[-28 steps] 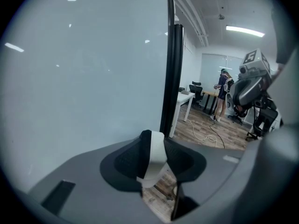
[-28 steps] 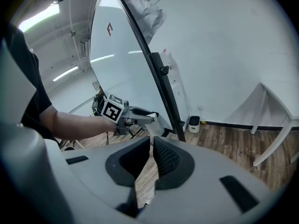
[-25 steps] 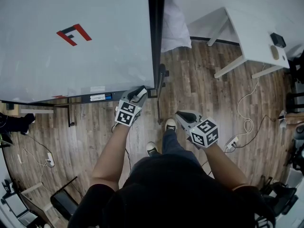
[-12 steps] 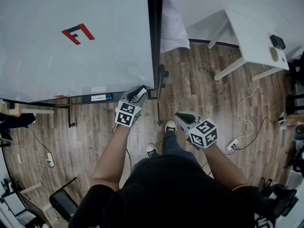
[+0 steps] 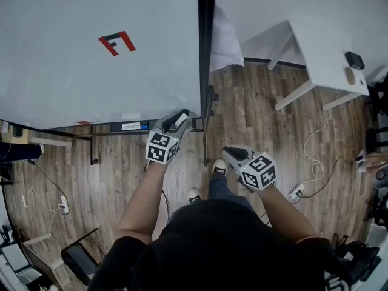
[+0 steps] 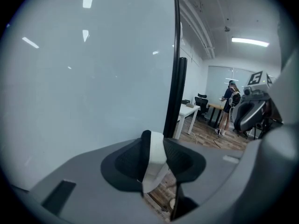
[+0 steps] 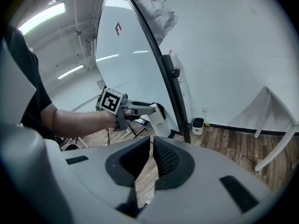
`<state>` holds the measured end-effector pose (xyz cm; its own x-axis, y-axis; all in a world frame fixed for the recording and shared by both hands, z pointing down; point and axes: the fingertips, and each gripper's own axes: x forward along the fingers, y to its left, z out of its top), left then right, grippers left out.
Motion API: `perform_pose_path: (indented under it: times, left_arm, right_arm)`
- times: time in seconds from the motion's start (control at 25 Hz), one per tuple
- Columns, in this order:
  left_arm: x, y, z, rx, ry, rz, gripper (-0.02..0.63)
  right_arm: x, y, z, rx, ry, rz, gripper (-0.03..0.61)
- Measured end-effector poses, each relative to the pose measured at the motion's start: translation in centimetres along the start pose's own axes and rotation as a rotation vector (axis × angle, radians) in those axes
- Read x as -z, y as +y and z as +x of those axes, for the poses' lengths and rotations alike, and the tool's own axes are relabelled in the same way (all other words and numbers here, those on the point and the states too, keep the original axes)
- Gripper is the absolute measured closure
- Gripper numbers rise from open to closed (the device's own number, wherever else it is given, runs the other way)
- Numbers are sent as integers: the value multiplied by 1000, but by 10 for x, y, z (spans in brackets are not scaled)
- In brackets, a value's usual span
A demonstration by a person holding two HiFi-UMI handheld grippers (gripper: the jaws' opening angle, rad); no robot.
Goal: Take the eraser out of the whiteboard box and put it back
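Eraser (image 6: 153, 155) | clamped in left gripper (image 5: 179, 120) (beside whiteboard (image 5: 91, 71)) | right gripper (image 7: 152, 146) closed, empty

The eraser (image 6: 155, 158) is a slim block, white on one face and black on the other. It stands on edge, pinched between the pads of the left claw (image 5: 180, 120). It is up by the whiteboard's (image 5: 91, 71) lower right corner, near the dark tray (image 5: 115, 127) along its bottom edge.

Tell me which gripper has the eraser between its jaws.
The left gripper: the white-and-black eraser is clamped between its jaws beside the whiteboard. The right gripper has nothing between its jaws.
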<state>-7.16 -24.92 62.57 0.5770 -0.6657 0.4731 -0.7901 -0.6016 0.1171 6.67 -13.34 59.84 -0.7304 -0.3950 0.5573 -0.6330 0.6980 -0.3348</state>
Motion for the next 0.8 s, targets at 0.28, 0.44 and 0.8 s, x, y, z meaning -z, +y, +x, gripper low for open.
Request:
perform_pose_path:
  times: [0.28,0.44,0.8]
  left_arm:
    - [-19,-2,-18,0,-42,5,462]
    - [-28,-4,-32,-4,-58,5,462]
    - [-37,-2,-61,-22,-81,20,462]
  right_arm:
    - [-1,10,-2,-7,2,-15,561]
    - [1,12,-3,-7,6,-17,561]
    - [3,20,-5,-10,11,-20,561]
